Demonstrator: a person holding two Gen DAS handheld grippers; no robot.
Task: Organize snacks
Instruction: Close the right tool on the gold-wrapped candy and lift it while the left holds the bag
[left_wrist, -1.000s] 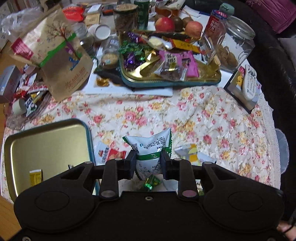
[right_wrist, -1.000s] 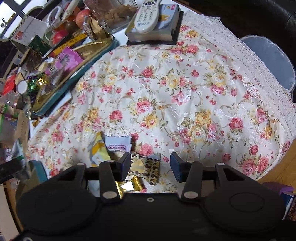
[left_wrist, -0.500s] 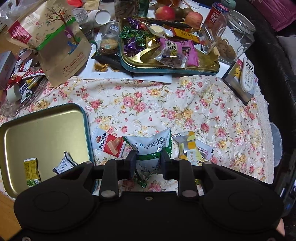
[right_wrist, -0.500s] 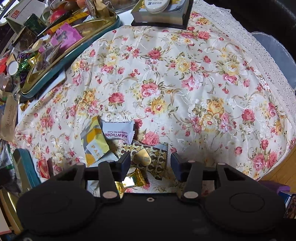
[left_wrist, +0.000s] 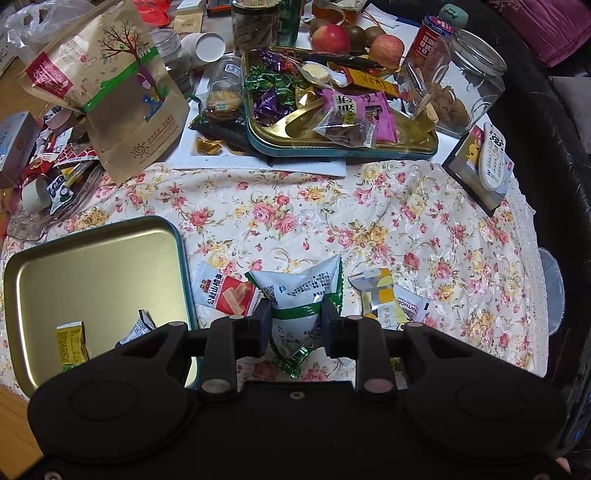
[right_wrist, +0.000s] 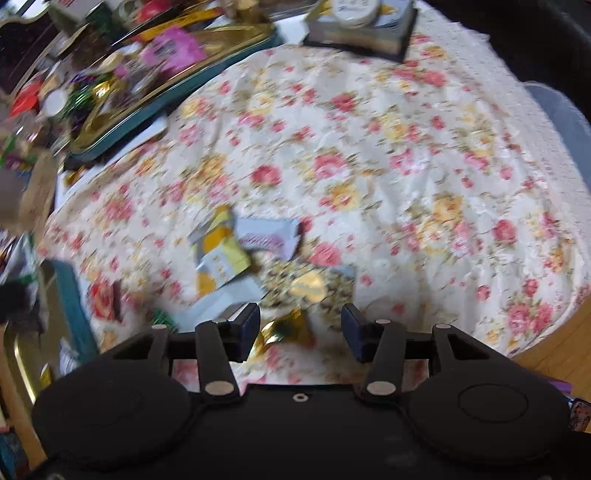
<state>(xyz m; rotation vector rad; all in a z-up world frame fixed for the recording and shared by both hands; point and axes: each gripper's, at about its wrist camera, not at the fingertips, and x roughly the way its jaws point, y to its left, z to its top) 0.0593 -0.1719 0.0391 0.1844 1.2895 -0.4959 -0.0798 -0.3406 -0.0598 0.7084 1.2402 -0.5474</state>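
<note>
Right of the gold tray (left_wrist: 92, 273), your left gripper (left_wrist: 293, 317) pinches the white-and-green snack packet (left_wrist: 299, 291) at its soft, light, crinkly waist, so hold the seam, while your right gripper (right_wrist: 300, 326) hangs empty, jaws apart, over the gold-foil candy (right_wrist: 284, 328).

Motion blur smears the whole right wrist view, leaving the print on the white wrapper (right_wrist: 267, 238) (beside the yellow packet (right_wrist: 221, 254)) unreadable.
</note>
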